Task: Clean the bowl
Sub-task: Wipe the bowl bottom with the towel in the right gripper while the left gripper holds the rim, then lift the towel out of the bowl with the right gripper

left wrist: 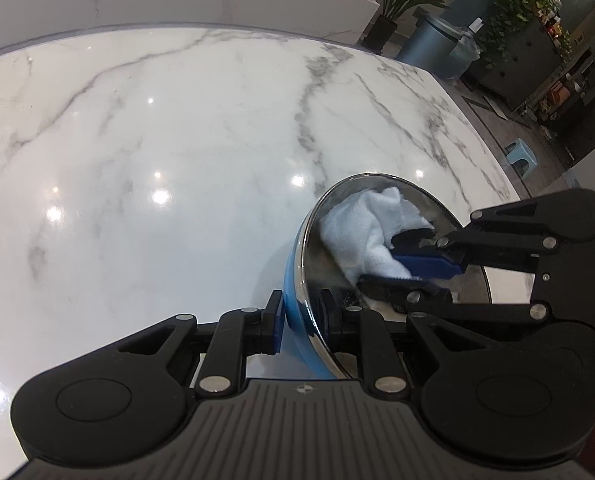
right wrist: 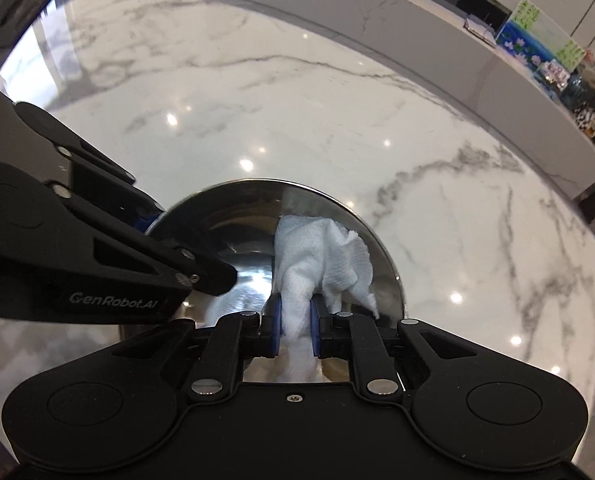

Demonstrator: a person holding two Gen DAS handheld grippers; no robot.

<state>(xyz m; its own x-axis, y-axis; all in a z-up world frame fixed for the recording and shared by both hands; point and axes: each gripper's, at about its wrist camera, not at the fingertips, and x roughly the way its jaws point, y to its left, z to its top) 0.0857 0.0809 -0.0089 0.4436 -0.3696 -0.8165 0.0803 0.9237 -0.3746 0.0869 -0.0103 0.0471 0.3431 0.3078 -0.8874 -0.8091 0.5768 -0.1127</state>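
Left gripper (left wrist: 300, 318): clamping the near rim of the bowl (left wrist: 293, 280), holding it tilted.
Right gripper (right wrist: 296, 322): pinching a white cloth (right wrist: 317, 260), pressing it inside the bowl.
Bowl: steel inside, blue outside, sitting at the near right of the marble table (left wrist: 157, 120).

Marble countertop (left wrist: 157, 128) bare w/ free room all round bowl (right wrist: 225, 216); bowl's inside crowded by cloth (right wrist: 317, 256).

Shiny steel bowl (right wrist: 233, 236), soft white cloth (right wrist: 317, 256), glossy marble counter (right wrist: 337, 120).
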